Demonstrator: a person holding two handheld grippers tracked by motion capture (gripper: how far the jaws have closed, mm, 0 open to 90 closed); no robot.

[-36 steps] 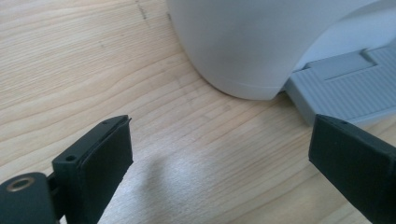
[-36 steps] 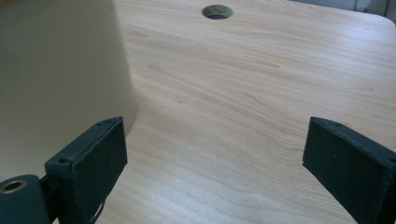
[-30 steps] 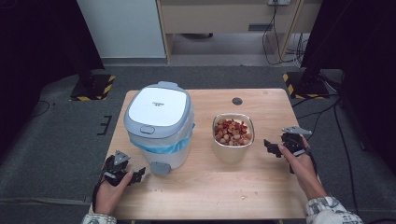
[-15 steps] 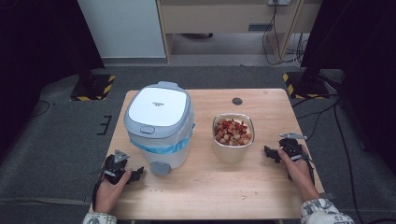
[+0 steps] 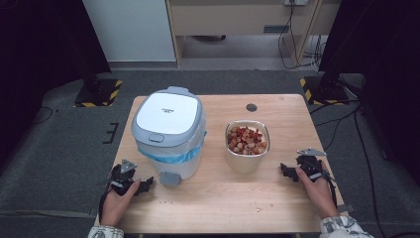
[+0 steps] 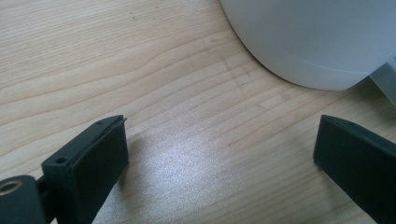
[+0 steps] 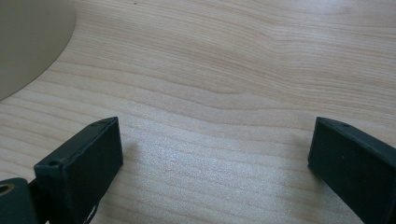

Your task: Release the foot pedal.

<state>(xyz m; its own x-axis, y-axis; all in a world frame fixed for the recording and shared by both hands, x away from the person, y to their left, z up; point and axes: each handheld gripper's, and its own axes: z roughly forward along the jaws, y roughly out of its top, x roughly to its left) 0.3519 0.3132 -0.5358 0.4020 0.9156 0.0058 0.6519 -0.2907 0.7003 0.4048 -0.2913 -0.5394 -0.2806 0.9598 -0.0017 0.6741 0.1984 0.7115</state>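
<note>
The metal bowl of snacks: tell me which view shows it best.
The high view: the metal bowl stands whole on the table, its reddish pieces visible, right of the white bin. The right gripper view catches just a blurred curve of its wall; the left gripper view adds nothing.

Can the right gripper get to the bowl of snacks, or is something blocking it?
Probably yes: the right gripper rests open beside the bowl, with bare table between them.

Dark grey carpeted floor [image 5: 59,148] spreads around the light wooden table [image 5: 277,198]; at the far side, a pale wooden cabinet [image 5: 237,20], a white panel [image 5: 129,29], and yellow-black striped stand feet [image 5: 96,94].
</note>
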